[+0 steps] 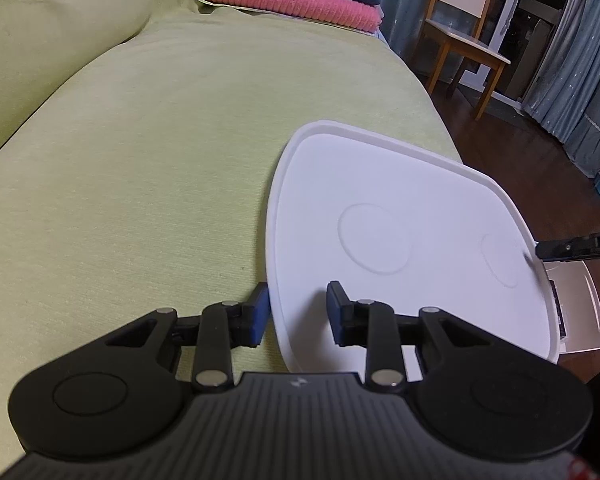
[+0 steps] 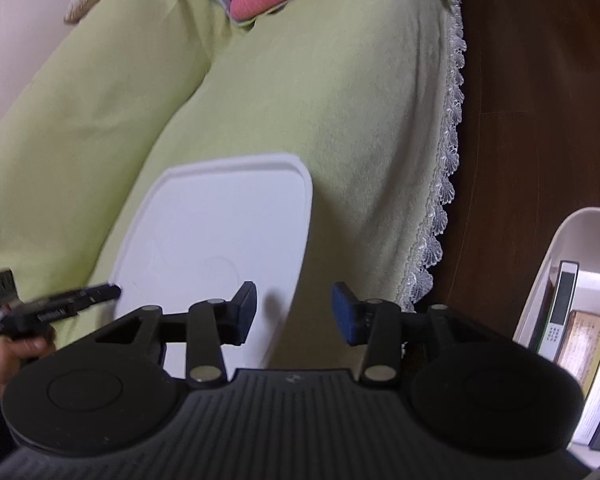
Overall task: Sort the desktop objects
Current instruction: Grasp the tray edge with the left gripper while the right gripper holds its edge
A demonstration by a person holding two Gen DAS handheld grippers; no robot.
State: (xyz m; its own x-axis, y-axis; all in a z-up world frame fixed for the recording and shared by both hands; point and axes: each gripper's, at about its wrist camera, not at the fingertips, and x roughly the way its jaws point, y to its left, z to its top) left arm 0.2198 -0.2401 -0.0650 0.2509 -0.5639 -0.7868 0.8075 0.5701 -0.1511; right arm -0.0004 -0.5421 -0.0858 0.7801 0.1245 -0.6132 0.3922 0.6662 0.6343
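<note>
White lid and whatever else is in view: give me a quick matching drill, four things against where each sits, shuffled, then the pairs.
Things:
1. white lid
2. pink folded cloth
3. books
4. wooden chair

Places:
A. upright inside the white bin on the floor
B. flat on the near part of the green sofa cover
C. far end of the sofa, under a dark patterned cloth
D. on the dark floor beyond the sofa

Pairs: 1-B, 2-C, 3-A, 4-D
</note>
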